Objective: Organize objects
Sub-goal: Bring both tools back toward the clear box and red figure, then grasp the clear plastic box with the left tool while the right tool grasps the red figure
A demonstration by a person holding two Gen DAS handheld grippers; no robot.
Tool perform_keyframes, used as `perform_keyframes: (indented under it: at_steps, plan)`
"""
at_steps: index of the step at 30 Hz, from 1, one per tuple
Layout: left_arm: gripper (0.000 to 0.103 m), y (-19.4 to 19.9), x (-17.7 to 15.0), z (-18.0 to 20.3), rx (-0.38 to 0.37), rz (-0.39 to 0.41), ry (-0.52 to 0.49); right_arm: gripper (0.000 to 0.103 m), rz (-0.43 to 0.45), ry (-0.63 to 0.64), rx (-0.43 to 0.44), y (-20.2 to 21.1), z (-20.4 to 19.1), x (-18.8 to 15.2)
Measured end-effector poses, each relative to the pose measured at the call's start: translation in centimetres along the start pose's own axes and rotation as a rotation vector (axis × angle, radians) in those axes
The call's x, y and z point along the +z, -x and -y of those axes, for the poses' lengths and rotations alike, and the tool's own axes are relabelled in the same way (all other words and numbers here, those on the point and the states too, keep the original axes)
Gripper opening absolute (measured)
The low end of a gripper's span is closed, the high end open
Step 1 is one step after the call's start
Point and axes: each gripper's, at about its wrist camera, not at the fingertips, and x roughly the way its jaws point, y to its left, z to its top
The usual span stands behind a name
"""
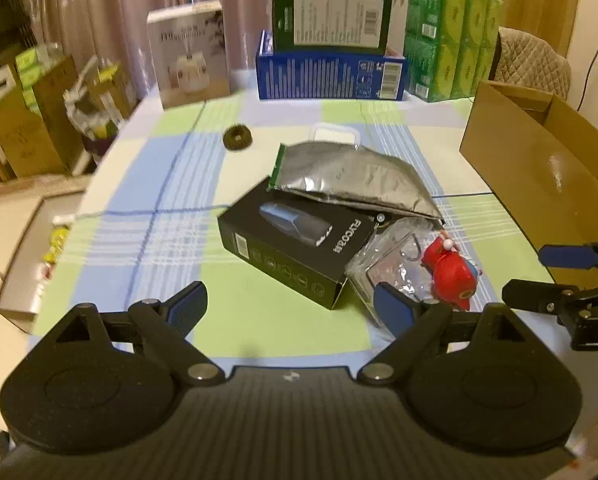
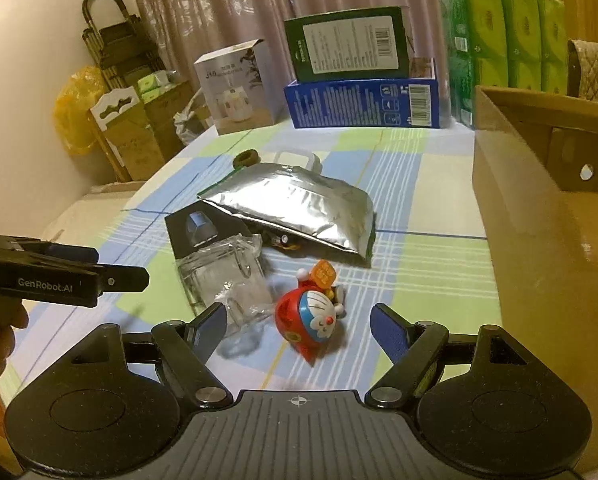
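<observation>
Checked cloth point(image 1: 147, 184) in pale blue, green and white, spread over the whole table. Open cardboard box point(image 2: 539, 216) at the right edge, standing upright, well apart from the cluster. Stack of green packs point(image 1: 451, 40), blue carton point(image 1: 331, 76) with dark green carton point(image 1: 331, 16) on top, and white box point(image 1: 189, 56) lined along the far edge. Silver foil pouch point(image 2: 299, 208) lying mid-table, its near edge overlapping the black product box point(image 1: 295, 248). Clear plastic packet point(image 2: 227, 280) touching that box on the near side. Red and blue cat toy point(image 2: 311, 316) tipped on its side just beside the packet. Small dark ring point(image 1: 237, 139) alone, farther back. Left gripper point(image 1: 291, 308) spread wide, nothing between the blue pads, hovering over the near corner of the black box and packet. Right gripper point(image 2: 299, 332) likewise released and empty, the toy lying on the cloth between and just beyond its fingertips, untouched.
</observation>
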Motion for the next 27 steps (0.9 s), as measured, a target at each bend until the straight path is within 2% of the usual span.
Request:
perform_keyframes:
  at_steps: [3,9,12,16,21,25,27]
  plan:
    - [0.088,-1.2,-0.1,-0.5,-0.005,-0.022,0.017,0.076,-0.003,-0.007,0.004,-1.0,0.0,0.2]
    - [0.088,-1.1,0.0,-1.5,-0.010,-0.002,0.051,0.076,-0.038,0.002,-0.016,-3.3,0.0,0.2]
    - [0.088,-1.2,0.1,-1.7,-0.007,-0.013,0.057,0.076,-0.063,-0.037,-0.024,-4.5,0.2,0.1]
    - [0.088,-1.7,0.2,-1.3,-0.023,-0.027,0.053,0.067,-0.086,-0.096,-0.023,-5.4,0.9,0.3]
    - [0.088,-2.1,0.3,-0.5,-0.047,-0.033,0.036,0.059,-0.092,-0.099,-0.027,-5.8,1.0,0.5]
    - [0.088,-2.4,0.4,0.0,-0.059,-0.040,0.030,0.043,-0.109,-0.107,-0.020,-6.1,1.2,0.5]
    - [0.088,-2.6,0.4,0.2,-0.062,-0.046,0.027,0.043,-0.118,-0.112,-0.022,-6.1,1.2,0.6]
